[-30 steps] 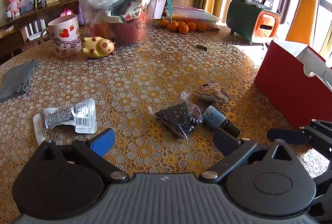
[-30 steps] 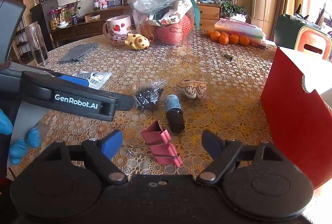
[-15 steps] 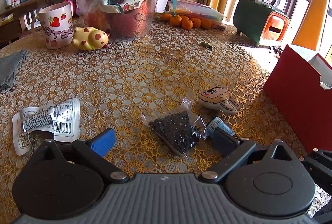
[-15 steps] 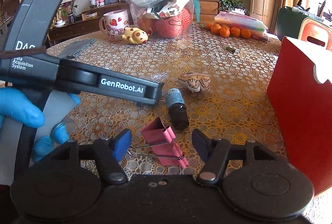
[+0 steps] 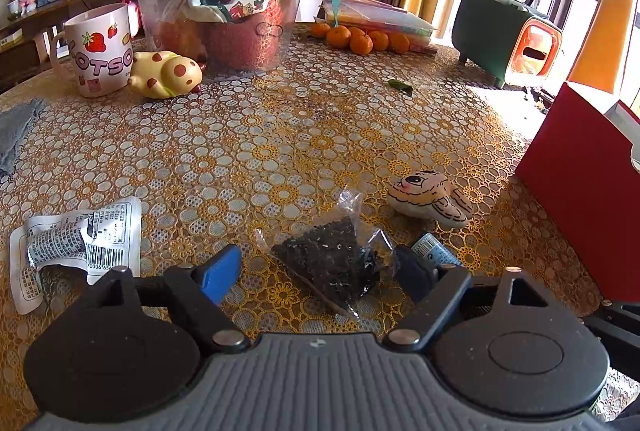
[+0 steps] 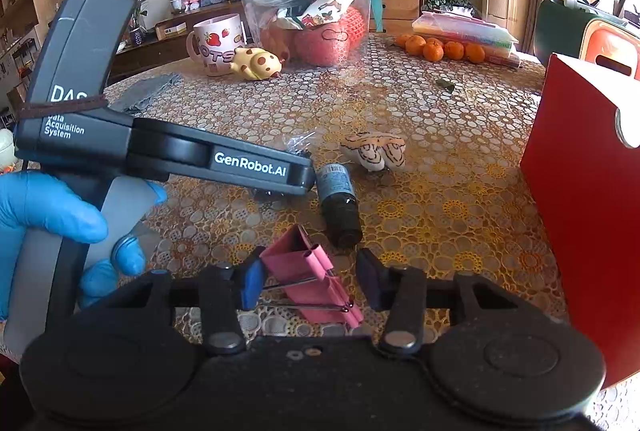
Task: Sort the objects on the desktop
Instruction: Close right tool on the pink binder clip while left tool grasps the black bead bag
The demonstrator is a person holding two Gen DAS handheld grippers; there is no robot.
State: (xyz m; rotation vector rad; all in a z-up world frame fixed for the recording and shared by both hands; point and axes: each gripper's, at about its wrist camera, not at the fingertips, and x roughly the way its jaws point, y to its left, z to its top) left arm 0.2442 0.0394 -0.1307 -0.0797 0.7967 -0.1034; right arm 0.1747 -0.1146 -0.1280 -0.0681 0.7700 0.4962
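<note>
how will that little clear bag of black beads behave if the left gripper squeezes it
The small clear plastic bag of black beads looks floppy, so it probably sags. Its glossy film may slip. The loose beads likely shift under the open left gripper.

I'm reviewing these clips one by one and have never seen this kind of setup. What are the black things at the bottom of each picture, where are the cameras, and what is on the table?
There is no robot here. A person in blue gloves holds two handheld grippers, each with a fisheye camera looking forward along its two fingers; the black shapes at the bottom are the gripper bodies.

In the left wrist view, the left gripper is open around a clear bag of small black pieces. In the right wrist view, the right gripper is open around a pink binder clip; neither is gripped yet.

On the lace-patterned table also lie a dark bottle, a turtle figurine, a crumpled printed packet and a strawberry mug. A red box stands on the right.
</note>
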